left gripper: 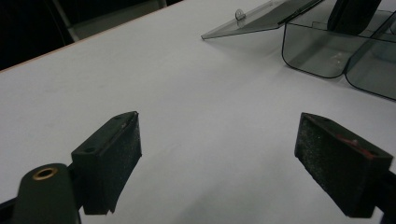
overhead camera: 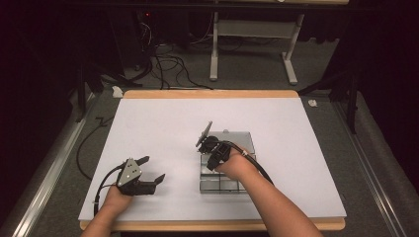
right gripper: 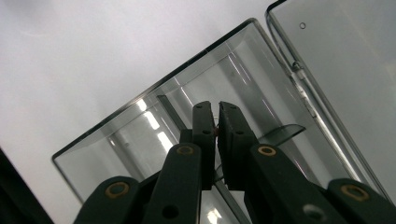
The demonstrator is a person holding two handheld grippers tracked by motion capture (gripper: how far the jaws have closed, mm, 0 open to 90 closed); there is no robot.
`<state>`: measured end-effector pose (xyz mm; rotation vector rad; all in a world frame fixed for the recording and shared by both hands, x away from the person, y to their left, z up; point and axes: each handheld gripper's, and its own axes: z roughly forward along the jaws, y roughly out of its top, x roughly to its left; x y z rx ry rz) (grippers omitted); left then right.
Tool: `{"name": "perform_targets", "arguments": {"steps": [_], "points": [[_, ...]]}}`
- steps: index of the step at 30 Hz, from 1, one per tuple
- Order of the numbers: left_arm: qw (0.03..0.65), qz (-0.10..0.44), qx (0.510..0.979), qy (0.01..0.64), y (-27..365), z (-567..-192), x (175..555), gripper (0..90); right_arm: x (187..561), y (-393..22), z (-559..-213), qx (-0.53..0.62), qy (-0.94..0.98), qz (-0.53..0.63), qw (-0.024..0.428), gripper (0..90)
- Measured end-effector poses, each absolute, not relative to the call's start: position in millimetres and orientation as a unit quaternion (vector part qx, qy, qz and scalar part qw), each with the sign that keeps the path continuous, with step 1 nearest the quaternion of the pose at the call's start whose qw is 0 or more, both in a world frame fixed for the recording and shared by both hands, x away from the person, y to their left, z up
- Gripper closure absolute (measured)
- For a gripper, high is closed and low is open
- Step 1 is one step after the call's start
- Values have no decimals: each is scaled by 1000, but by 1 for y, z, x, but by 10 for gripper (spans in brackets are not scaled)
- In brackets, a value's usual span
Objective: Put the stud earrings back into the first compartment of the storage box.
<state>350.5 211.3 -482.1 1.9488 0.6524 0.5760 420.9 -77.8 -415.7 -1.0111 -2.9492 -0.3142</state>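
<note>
— Right gripper [right gripper: 217,122] state?
— Clenched, jaws nearly touching, a thin divider of the clear box [overhead camera: 232,183] between them; it points down into the box.
— And the left gripper [overhead camera: 150,169]?
— Released, jaws wide, resting on the table [overhead camera: 163,118] well left of the box, whose lid [left gripper: 261,18] lies open.

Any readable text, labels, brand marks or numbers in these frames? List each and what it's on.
None readable.
Clear plastic box and its open lid: no print or label shows.
Left gripper and right gripper: black jaws, no markings shown.
White table: blank.
Gear on the floor behind: too dark and small to tell.
</note>
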Motion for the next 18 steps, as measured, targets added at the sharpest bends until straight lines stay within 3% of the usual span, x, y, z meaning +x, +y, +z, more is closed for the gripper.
{"name": "perform_targets", "arguments": {"steps": [12, 18], "points": [[482, 234, 801, 268, 212, -482, 351, 151, 423, -74, -434, -323, -943, -83, 12, 861], [482, 235, 800, 267, 211, -482, 351, 150, 422, -80, -423, -332, -938, -102, 2, 823]]}}
